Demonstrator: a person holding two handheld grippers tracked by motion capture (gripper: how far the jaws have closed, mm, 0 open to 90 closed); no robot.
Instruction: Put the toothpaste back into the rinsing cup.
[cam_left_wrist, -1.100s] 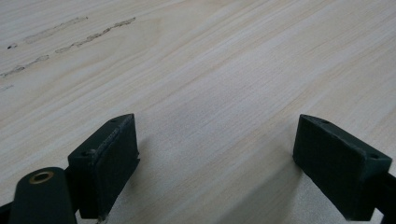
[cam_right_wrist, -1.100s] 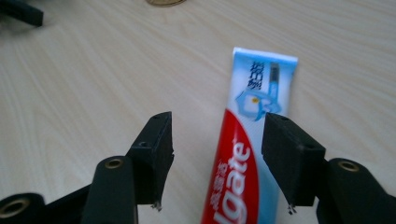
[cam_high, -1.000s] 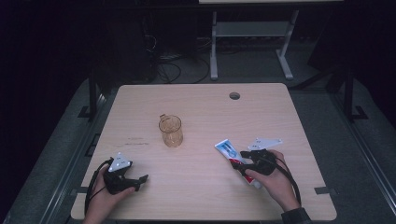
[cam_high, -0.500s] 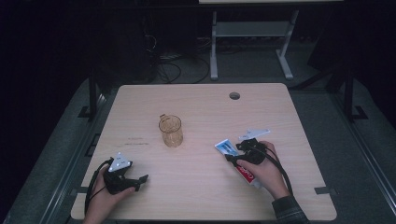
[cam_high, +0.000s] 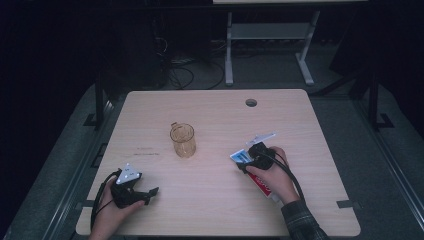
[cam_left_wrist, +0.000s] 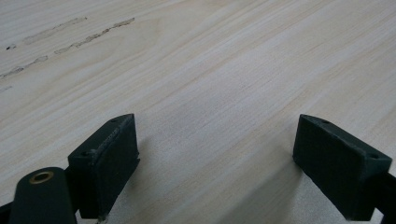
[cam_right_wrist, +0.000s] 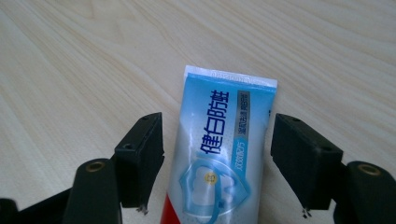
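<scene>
A toothpaste tube (cam_right_wrist: 219, 149), blue and white with a red lower part, lies flat on the wooden table (cam_high: 215, 110) at the right. Its crimped end (cam_high: 241, 156) points toward the table's middle. My right gripper (cam_right_wrist: 217, 135) straddles the tube. Its jaws have just been opening, and a gap shows between each pad and the tube. From above, the right gripper (cam_high: 250, 161) and the hand cover the tube's middle. My left gripper (cam_high: 150, 192) rests at the front left, open, with bare wood between its jaws (cam_left_wrist: 217, 140).
An amber glass mug (cam_high: 182, 140) stands upright left of the table's centre, well apart from both grippers. A round cable hole (cam_high: 251, 102) sits near the far edge. Faint scuff marks (cam_left_wrist: 70, 35) cross the wood ahead of the left gripper.
My right hand has slid left and a little away from the person, bringing its gripper over the tube. The tube, the mug and the left hand have stayed put.
</scene>
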